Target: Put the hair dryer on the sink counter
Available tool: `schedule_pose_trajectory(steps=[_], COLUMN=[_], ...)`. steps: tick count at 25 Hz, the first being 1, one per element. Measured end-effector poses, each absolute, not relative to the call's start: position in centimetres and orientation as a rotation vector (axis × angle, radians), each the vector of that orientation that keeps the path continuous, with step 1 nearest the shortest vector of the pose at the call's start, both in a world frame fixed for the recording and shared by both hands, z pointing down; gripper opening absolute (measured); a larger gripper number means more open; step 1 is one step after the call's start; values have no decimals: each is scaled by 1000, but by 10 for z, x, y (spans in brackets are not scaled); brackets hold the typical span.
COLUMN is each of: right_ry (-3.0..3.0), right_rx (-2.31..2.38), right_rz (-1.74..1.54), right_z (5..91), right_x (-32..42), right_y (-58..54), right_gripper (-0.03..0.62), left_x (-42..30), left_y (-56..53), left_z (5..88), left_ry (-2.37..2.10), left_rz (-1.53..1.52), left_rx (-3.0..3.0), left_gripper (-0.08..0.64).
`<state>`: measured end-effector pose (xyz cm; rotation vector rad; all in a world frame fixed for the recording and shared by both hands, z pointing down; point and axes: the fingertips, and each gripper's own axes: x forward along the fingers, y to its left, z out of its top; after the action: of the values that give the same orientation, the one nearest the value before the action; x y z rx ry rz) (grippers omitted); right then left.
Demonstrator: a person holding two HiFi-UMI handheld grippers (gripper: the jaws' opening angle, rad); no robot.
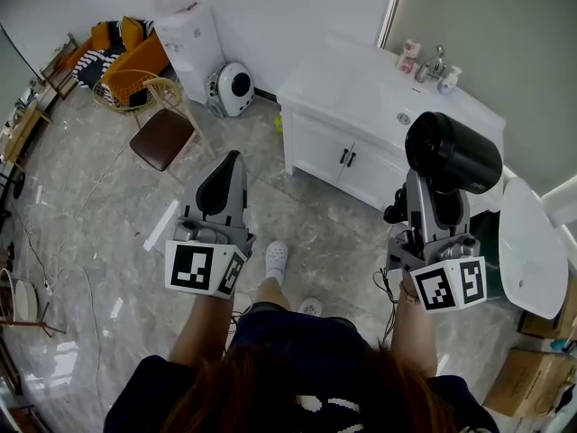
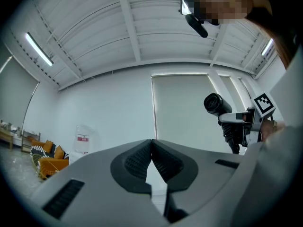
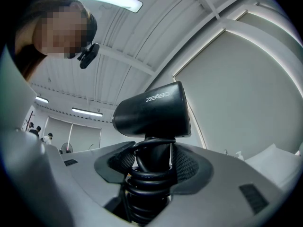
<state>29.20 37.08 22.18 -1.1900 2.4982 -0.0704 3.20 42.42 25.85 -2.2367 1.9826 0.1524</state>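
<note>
A black hair dryer stands upright in my right gripper, whose jaws are shut on its handle with the cord wound round it; its barrel sits above the pads. The same hair dryer shows at the right of the left gripper view. My left gripper is shut and holds nothing; its pads meet at the tips. The white sink counter with its faucet lies ahead, beyond the dryer.
A white cabinet carries the counter. A brown chair and a white water dispenser stand on the left. A round white robot device sits by the wall. A white toilet lid and cardboard boxes are at the right.
</note>
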Motion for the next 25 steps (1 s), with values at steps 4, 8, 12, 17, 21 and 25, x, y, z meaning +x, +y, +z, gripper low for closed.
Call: schedule_pose_trajectory(steps=[4, 8, 12, 17, 21, 25], right_ry=[2494, 2474, 2443, 2406, 2393, 2408], right_rx=[-1212, -1244, -1290, -1342, -1372, -1401], right_rz=[-65, -44, -21, -11, -26, -44], right_z=[223, 215, 209, 206, 211, 220], right_x=[273, 243, 206, 164, 136, 123], right_y=[336, 293, 245, 195, 171, 148], right_gripper=[254, 254, 254, 254, 255, 253], left_x=[15, -15, -51, -93, -118, -131], left_y=[382, 328, 267, 206, 173, 146], left_z=[263, 256, 249, 244, 249, 260], left_ry=[1958, 1917, 1857, 1799, 1771, 1779], left_rz=[164, 187, 198, 205, 206, 207], left_rx=[-2266, -2296, -2335, -2381, -2415, -2446], left_gripper=[18, 18, 18, 18, 18, 18])
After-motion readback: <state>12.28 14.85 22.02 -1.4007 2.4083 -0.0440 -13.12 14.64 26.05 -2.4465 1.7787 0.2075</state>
